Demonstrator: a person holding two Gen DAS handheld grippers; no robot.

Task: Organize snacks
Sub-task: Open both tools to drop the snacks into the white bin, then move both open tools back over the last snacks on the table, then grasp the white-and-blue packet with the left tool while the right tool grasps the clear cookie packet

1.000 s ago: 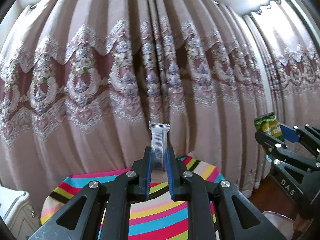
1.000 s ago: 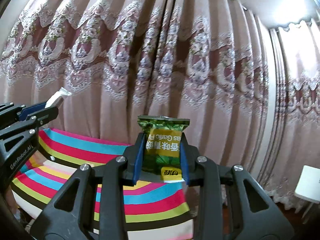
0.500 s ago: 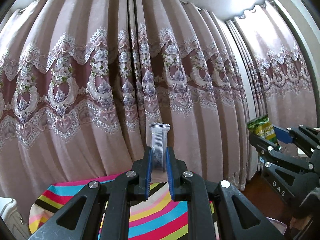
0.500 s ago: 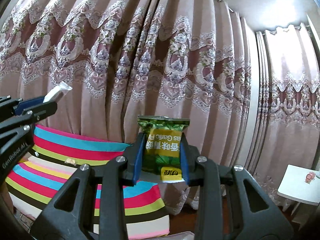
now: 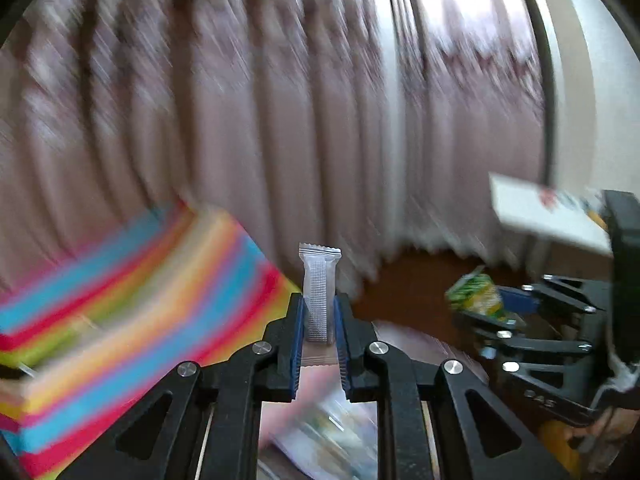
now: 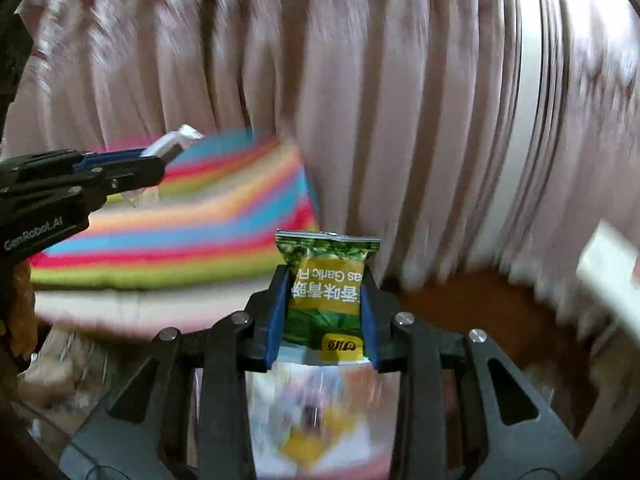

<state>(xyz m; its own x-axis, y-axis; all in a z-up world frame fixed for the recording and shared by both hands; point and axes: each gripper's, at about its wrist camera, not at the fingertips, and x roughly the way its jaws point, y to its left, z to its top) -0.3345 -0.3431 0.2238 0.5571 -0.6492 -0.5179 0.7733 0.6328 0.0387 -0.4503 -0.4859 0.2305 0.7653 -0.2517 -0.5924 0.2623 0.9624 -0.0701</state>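
Between the blue pads of my left gripper (image 5: 318, 312) a slim silver snack bar (image 5: 319, 286) stands upright, clamped along its lower half, its crimped top poking above the fingertips. My right gripper (image 6: 325, 312) is clenched on a green and yellow snack packet (image 6: 326, 284), which sits upside down in the grip, its printed lettering inverted and its sealed edge up.

From the left camera I see the right gripper off to the right with the green packet sticking out of it; from the right camera the left gripper reaches in from the left edge with the silver bar at its tip. The two are well apart.

Beyond both grippers lies a rainbow-striped cloth (image 5: 132, 292) covering the table, badly blurred. Behind it hang pink curtains (image 5: 248, 92), also smeared. A brown wooden floor (image 5: 412, 292) shows to the right, and a white slab (image 5: 548, 212) with a reddish mark, which I cannot make out. Below the grippers there are blurred, colourful packets (image 6: 316, 420) I cannot identify.
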